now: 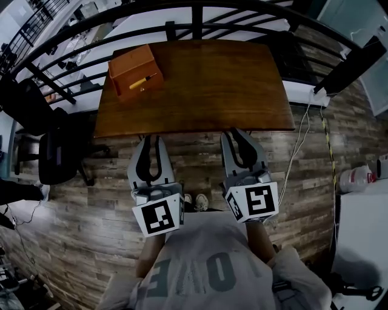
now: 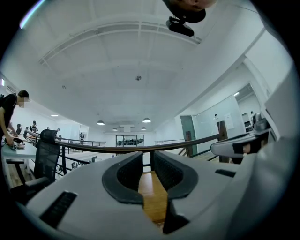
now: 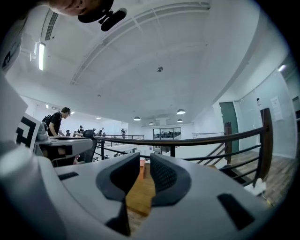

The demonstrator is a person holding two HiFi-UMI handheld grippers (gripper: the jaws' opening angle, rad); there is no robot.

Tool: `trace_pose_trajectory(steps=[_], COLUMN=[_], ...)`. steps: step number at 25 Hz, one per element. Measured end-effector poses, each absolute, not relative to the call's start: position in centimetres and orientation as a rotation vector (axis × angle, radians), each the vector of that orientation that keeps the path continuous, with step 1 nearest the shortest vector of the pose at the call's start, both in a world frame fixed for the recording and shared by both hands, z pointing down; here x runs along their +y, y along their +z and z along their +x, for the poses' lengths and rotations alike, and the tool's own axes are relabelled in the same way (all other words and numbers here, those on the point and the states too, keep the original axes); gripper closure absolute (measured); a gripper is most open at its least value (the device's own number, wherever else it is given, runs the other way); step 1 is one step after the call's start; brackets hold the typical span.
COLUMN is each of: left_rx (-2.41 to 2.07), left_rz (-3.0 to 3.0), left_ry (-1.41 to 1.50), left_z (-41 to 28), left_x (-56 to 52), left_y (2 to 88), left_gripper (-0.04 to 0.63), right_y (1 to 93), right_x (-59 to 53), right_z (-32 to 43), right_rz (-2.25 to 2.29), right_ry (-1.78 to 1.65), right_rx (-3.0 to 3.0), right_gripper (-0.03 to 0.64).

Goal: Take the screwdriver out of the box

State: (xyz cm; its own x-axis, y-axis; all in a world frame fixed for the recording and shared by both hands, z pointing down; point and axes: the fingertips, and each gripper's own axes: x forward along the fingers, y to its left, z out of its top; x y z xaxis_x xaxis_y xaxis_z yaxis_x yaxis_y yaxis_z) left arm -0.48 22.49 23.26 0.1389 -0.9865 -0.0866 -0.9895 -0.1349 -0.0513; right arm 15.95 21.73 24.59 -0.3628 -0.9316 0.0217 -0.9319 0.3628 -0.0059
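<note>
**Screwdriver [image 1: 142, 81] in box [image 1: 128, 60], left gripper [image 1: 151, 140] nearer**

The table [image 1: 212, 79] carries the box at its far left corner. Left gripper and right gripper [image 1: 237, 133] hover clenched, empty, off the near edge. The screwdriver lies inside, slanting crosswise, ahead of the left gripper

1. A brown wooden worktop [image 1: 206, 85] stands against a curved black railing [image 1: 197, 18].
2. Wood-plank floor [image 1: 91, 181] spreads beneath it, with a black office chair [image 1: 57, 154] parked at the left.
3. A white cable [image 1: 297, 148] trails over the floor at the right, near a pale plastic container [image 1: 354, 178].
</note>
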Motion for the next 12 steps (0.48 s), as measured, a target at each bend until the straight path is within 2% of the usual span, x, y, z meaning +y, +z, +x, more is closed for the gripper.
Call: trace_pose_trajectory(steps=[12], left_rx=[2.062], left_rz=[-2.26], left_ry=[0.04], left_z=[-0.11], left_x=[22.51], left_y=[24.21], left_gripper=[0.525], right_y=[25.08], right_x=[21.49], right_z=[16.97], right_rz=[1.71], right_ry=[0.025], right_rx=[-2.618], right_gripper=[0.541])
